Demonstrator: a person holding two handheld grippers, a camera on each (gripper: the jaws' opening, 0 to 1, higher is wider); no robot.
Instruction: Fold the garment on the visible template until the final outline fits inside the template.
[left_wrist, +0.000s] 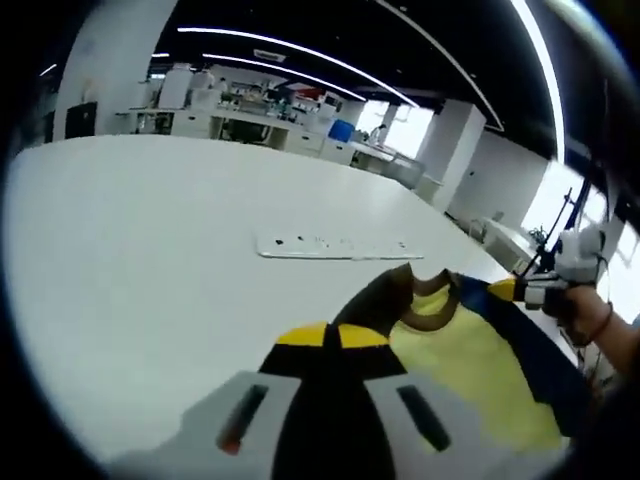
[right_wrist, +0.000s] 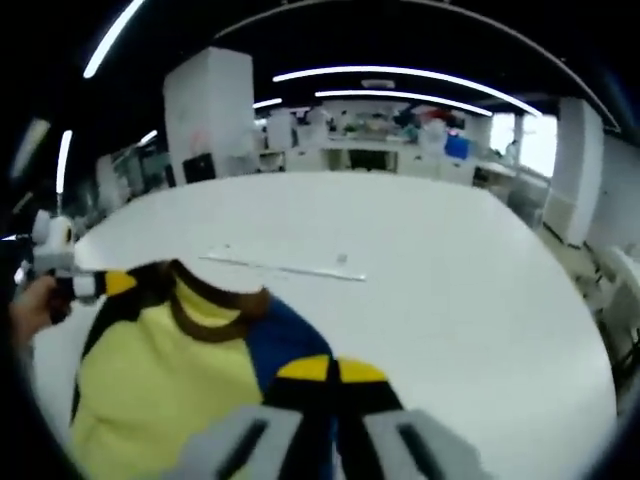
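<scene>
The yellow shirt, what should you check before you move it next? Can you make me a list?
1. Left tool shut on the yellow shirt with brown collar and dark blue sleeves: ok, dark cloth sits between its yellow tips.
2. Right tool shut on the shirt: ok, blue sleeve cloth caught at its tips.
3. Shirt held spread between both tools: ok, the collar shows in both views.
4. White table bare ahead of the shirt: ok, except for a flat clear strip.
5. Template under the shirt: cannot tell.
6. Whole shirt in sight: cannot tell, its lower part is cut off.

No text, label, number or sign is legible in either view.
</scene>
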